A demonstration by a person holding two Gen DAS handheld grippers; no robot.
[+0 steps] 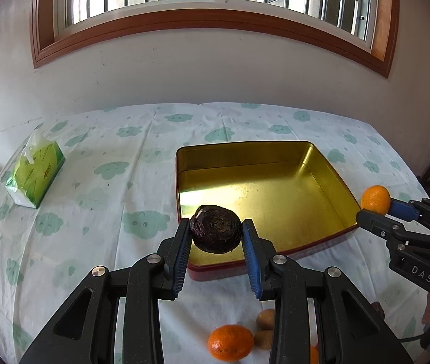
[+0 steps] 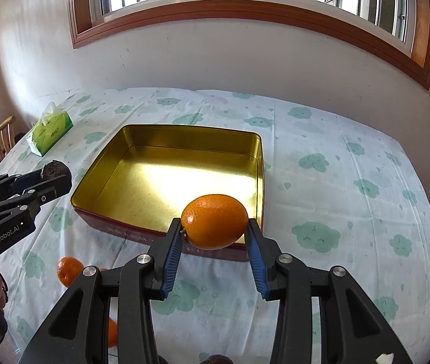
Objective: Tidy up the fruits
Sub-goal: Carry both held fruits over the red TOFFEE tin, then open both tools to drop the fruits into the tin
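Left of the tin, your left gripper clamps a dark, firm, rough-skinned fruit across its middle; at the tin's near right corner, your right gripper pinches a smooth, bruisable orange likewise.

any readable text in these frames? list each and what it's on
"DAS": on the body of the right gripper, seen from the left wrist view.
"GenRobot.AI": on the body of the left gripper, seen from the right wrist view.
Tissue pack: orange logo, too blurred to read.
Tin: faint print on red side, unreadable.
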